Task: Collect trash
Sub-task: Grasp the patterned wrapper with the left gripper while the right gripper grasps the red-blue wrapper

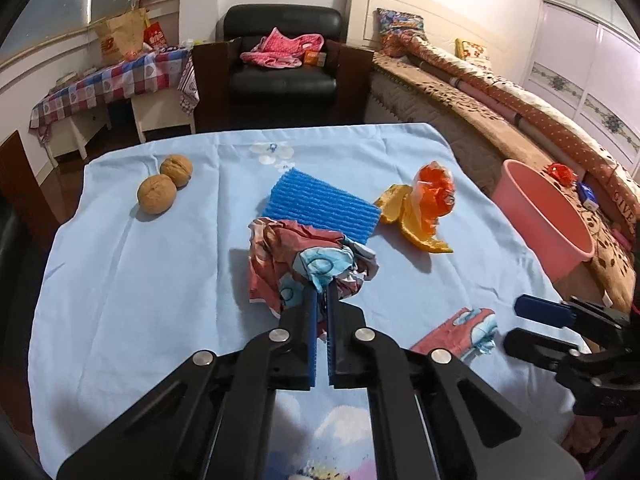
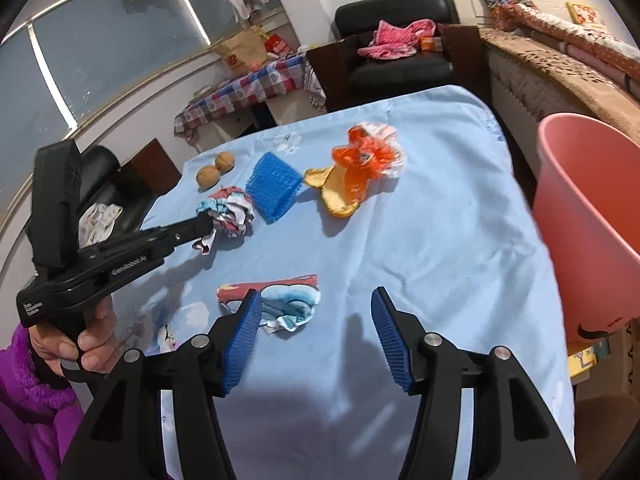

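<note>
Tablecloth (image 1: 120, 280) hiding table; bucket (image 2: 592, 216) cropped

Round pink plastic bucket (image 2: 592, 216) cut off by right edge; small flat printed wrapper (image 2: 280, 304) partly hidden behind right tongs' blue ribbed pad (image 2: 244, 340).

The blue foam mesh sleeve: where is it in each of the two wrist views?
Left wrist: blue foam mesh sleeve at centre, behind the crumpled wrapper.
Right wrist: upper left of centre, right of that wrapper.
Shared landmark: orange peel to its right.
</note>
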A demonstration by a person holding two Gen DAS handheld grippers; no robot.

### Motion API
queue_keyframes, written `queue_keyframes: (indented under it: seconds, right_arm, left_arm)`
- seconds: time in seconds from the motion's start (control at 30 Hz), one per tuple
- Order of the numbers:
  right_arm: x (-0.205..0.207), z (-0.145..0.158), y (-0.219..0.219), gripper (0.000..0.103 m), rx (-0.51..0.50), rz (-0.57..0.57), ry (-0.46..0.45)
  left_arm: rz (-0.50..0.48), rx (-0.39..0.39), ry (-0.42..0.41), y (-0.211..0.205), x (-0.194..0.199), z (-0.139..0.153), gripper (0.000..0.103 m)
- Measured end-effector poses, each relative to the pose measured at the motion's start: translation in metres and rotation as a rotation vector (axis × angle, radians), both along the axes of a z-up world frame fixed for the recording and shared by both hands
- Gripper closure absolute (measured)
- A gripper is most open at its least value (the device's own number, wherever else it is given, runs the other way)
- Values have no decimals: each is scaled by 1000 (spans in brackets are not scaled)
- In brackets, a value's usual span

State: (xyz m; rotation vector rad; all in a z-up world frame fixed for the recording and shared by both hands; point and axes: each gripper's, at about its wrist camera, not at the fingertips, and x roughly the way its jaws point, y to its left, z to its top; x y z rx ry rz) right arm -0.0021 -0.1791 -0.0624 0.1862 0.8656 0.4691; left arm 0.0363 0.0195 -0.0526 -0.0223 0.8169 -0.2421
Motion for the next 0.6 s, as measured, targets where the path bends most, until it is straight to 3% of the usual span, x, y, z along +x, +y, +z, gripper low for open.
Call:
queue_keyframes:
  seconds: [0.37,0.5,0.6]
  right_arm:
    - [30,-8,27,41,-47,105,42]
    - [35,-14,28,42,-16,124,87]
    - [34,-17,27,58,3,149,125]
  left_arm:
    - [-42,-47,-12,7,-12,13,100]
    - [-30,-61,-9,11,-12,15,100]
    - [-22,-70,2,12,-12,15,100]
